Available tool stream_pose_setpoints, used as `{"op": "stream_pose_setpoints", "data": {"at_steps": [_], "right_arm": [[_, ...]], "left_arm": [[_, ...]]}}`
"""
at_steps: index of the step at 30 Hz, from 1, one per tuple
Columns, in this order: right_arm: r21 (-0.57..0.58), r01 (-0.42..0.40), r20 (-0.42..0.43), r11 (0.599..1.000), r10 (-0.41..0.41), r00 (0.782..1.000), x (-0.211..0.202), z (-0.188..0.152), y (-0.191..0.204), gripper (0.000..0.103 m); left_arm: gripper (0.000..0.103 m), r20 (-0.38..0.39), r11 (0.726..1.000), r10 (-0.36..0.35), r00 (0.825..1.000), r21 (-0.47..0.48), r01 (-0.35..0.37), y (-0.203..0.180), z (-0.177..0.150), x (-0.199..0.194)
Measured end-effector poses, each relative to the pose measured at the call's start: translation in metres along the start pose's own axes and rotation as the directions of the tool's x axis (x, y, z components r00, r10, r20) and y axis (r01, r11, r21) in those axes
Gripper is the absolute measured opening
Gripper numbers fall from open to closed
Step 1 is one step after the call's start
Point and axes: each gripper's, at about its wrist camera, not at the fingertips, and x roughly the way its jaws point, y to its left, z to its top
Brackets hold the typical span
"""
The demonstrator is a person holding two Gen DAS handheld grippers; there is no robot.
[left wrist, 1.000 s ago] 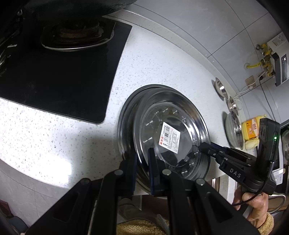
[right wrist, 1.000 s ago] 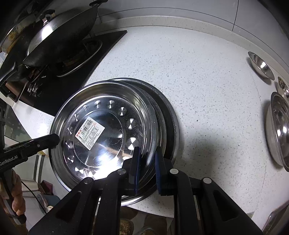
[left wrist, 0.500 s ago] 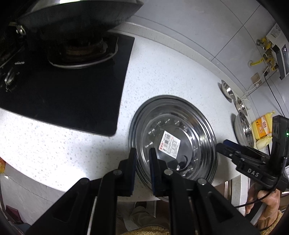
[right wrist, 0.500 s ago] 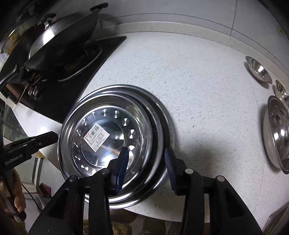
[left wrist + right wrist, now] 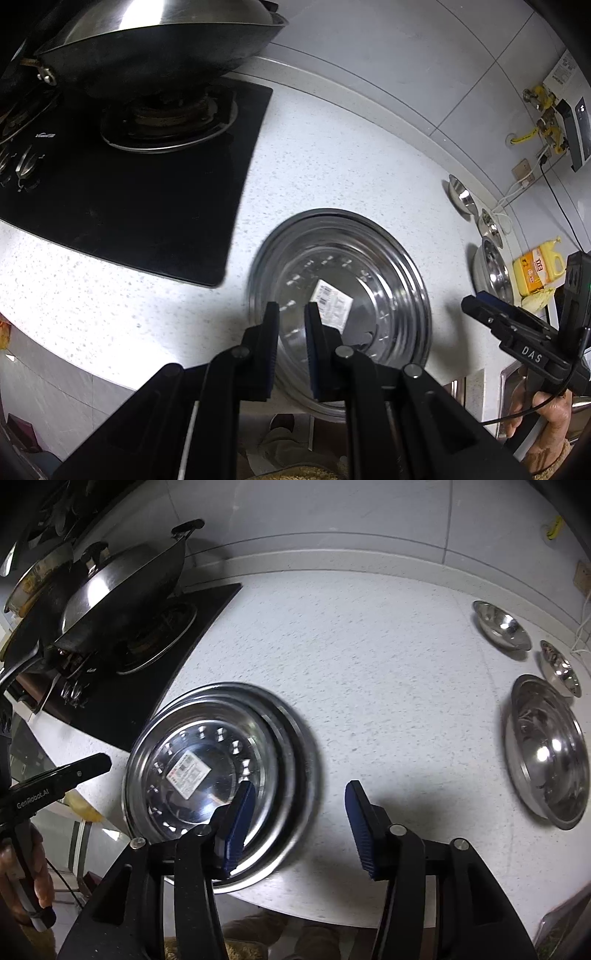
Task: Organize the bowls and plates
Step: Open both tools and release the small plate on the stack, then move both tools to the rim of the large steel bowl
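Two steel plates lie nested, one in the other, at the front edge of the white counter, just right of the black stove top. The upper plate has a paper label in its middle and nothing else in it. A wok stands on the burner of the stove top. Well to the right of the plates, near the wall, stand a big steel bowl and two smaller bowls; I see no food in them.

The left gripper points down over the near rim of the plates. Its jaws stand only a narrow gap apart and nothing is pressed between them. The right gripper hangs over the right rim of the plates. Its jaws are opening, and the rim lies below and between them without touching the blue pads. A hand holds the handle of the left gripper.
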Motion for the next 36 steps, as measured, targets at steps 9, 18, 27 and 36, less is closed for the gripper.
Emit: {"op": "stream_pose_setpoints", "data": {"at_steps": [9,18,27,36], "right_arm": [[0.08,0.03,0.039,0.996,-0.033,0.999,-0.02,-0.005,-0.056,0.052],[0.151,0.089,0.053,0.984,-0.098,0.994,-0.043,-0.019,-0.131,0.052],[0.261,0.178,0.038,0.949,-0.195,0.98,-0.066,-0.04,-0.24,0.053],[0.315,0.195,0.006,0.929,-0.207,0.978,-0.058,-0.035,-0.311,0.053]], "left_arm": [[0.061,-0.035,0.999,-0.045,0.998,0.02,0.046,-0.044,-0.003,0.012],[0.061,-0.082,0.991,-0.121,0.989,0.056,0.126,-0.12,-0.01,0.029],[0.061,-0.138,0.968,-0.251,0.958,-0.012,0.252,-0.221,-0.013,0.074],[0.061,-0.231,0.969,-0.242,0.942,-0.003,0.248,-0.304,0.028,0.169]]}}
